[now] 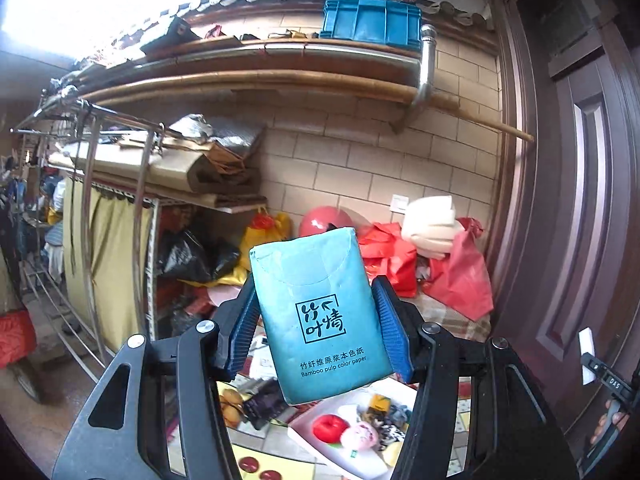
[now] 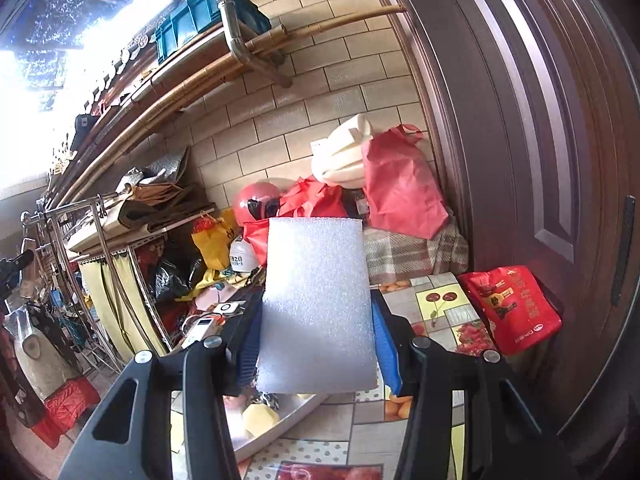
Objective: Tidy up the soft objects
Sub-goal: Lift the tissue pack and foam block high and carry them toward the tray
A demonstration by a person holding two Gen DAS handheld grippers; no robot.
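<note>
My left gripper (image 1: 318,320) is shut on a teal tissue pack (image 1: 320,312) printed "Bamboo pulp color paper" and holds it upright, high above the table. My right gripper (image 2: 316,320) is shut on a white foam block (image 2: 318,308) and holds it upright above the table. Below the left gripper a white tray (image 1: 352,456) holds a red soft apple (image 1: 329,428), a pink soft ball (image 1: 360,436) and other small soft items. In the right wrist view the tray (image 2: 276,428) shows under the foam with a yellow sponge piece (image 2: 260,418) in it.
The table has a fruit-patterned cloth (image 2: 440,304). A red snack bag (image 2: 516,308) lies at its right by the brown door (image 2: 540,120). Red bags (image 1: 460,268), white foam (image 1: 428,228) and a pink helmet (image 2: 256,200) pile against the brick wall. A cluttered metal rack (image 1: 120,208) stands left.
</note>
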